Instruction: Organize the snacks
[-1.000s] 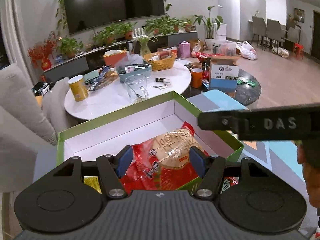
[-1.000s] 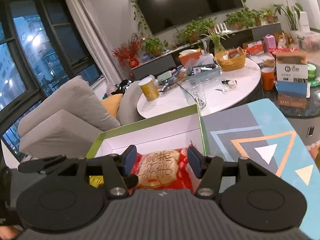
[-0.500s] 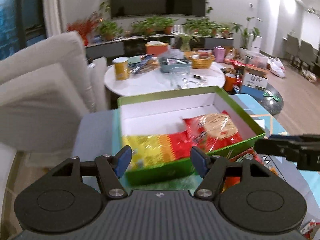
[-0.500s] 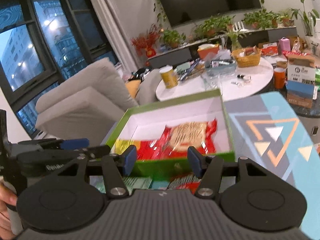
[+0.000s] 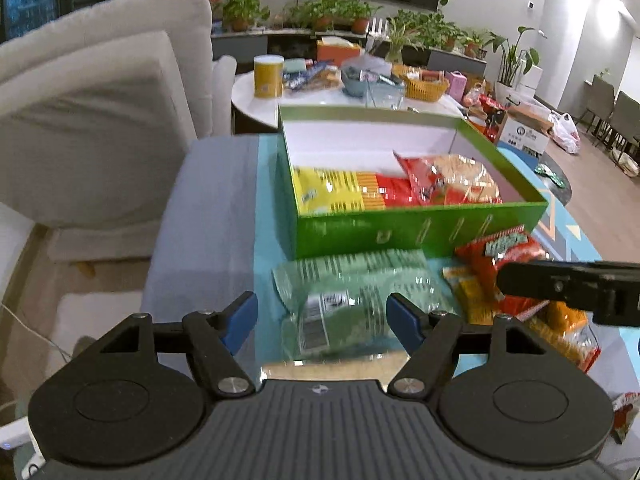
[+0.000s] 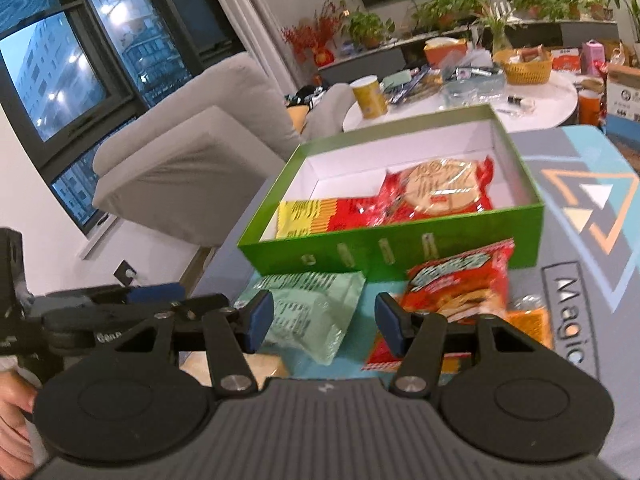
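A green box (image 5: 420,230) (image 6: 400,248) with a white inside holds a yellow-and-red packet (image 5: 336,192) (image 6: 304,216) and a red cracker bag (image 5: 452,180) (image 6: 440,192). In front of it on the table lie a pale green packet (image 5: 352,300) (image 6: 312,312) and a red snack bag (image 5: 504,248) (image 6: 460,284) on orange packets (image 5: 560,328). My left gripper (image 5: 322,320) is open and empty over the green packet. My right gripper (image 6: 324,320) is open and empty between the green packet and the red bag; it also shows in the left wrist view (image 5: 568,284).
The table has a blue patterned cloth (image 6: 580,208). A grey sofa (image 5: 92,112) stands to the left. Behind the box is a round white table (image 6: 532,96) with a yellow can (image 5: 269,76), a basket (image 5: 426,86) and clutter. Cardboard boxes (image 5: 524,132) stand at the right.
Both grippers have drawn back from inside the box toward the table's near edge. The cracker bag stays in the box. The loose packets in front of the box have come into view.
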